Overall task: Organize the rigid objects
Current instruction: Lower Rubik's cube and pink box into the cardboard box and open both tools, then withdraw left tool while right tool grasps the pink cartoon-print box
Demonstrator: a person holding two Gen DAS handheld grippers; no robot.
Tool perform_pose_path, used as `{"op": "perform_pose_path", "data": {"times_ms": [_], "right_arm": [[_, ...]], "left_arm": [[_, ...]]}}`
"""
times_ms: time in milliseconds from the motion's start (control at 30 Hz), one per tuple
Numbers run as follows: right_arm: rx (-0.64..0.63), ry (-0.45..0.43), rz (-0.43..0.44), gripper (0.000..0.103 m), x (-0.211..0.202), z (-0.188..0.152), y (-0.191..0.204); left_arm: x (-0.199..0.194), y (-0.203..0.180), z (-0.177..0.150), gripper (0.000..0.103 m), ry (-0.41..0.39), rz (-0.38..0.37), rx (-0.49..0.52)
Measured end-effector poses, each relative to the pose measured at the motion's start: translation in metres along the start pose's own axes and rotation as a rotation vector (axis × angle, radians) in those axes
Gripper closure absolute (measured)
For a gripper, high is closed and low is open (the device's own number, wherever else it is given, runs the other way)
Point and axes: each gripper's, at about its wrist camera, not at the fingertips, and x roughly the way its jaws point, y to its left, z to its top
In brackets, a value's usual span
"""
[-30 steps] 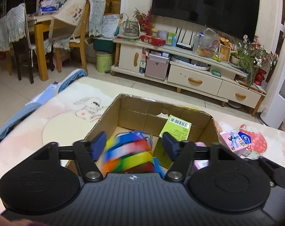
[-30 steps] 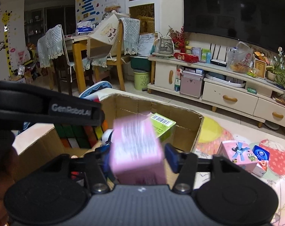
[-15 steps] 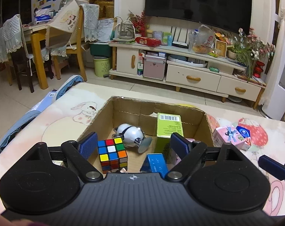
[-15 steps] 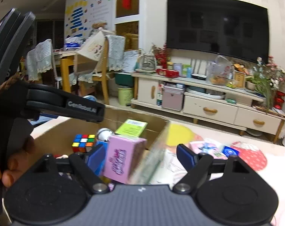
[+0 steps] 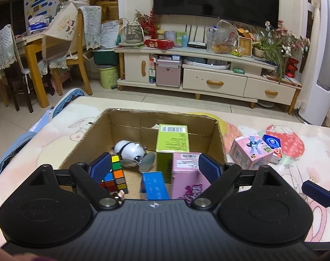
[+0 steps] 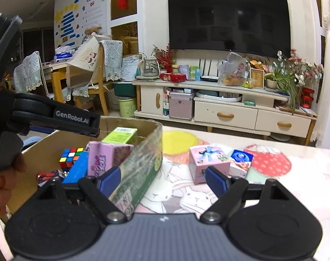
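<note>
A cardboard box (image 5: 219,134) stands on the table and holds a Rubik's cube (image 5: 115,177), a white round toy (image 5: 130,151), a green carton (image 5: 172,138), a blue box (image 5: 155,184) and a pink carton (image 5: 186,177). My left gripper (image 5: 155,168) is open and empty above the box's near side. My right gripper (image 6: 162,180) is open and empty, right of the box wall (image 6: 143,165), above the table. The pink carton (image 6: 106,159) and the cube (image 6: 70,156) show in the box. A pink cube-shaped box (image 6: 208,163) and a blue-topped small box (image 6: 240,162) lie on the table beyond it.
The table has a pink cartoon-print cloth (image 5: 56,139). The pink box (image 5: 251,151) and the blue-topped box (image 5: 272,145) lie right of the cardboard box. A TV cabinet (image 5: 208,80), chairs and a dining table stand across the floor.
Both grippers opened: the left let go of the Rubik's cube, the right let go of the pink carton, both now in the box. The right gripper moved right, past the box wall.
</note>
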Motion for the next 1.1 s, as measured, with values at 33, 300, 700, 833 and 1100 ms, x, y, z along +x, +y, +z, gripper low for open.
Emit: {"op": "perform_pose_path", "data": {"times_ms": [33, 300, 700, 833, 1100], "right_arm": [[0.004, 0.002, -0.002, 0.018, 0.0, -0.002, -0.002], [0.043, 0.016, -0.02, 0.017, 0.002, -0.012, -0.027], [0.081, 0.037, -0.086, 0.017, 0.014, -0.029, -0.069], [0.082, 0.043, -0.127, 0.017, 0.026, -0.034, -0.087], [0.133, 0.055, -0.122, 0.017, 0.054, -0.033, -0.12]], "left_arm": [[0.001, -0.001, 0.0, 0.0, 0.001, -0.001, 0.006], [0.006, -0.006, -0.002, 0.0, 0.006, -0.024, 0.044], [0.003, -0.006, -0.004, 0.0, -0.009, -0.061, 0.066], [-0.001, -0.007, -0.005, 0.0, -0.027, -0.079, 0.068], [0.0, -0.009, -0.007, 0.0, -0.036, -0.098, 0.085]]}}
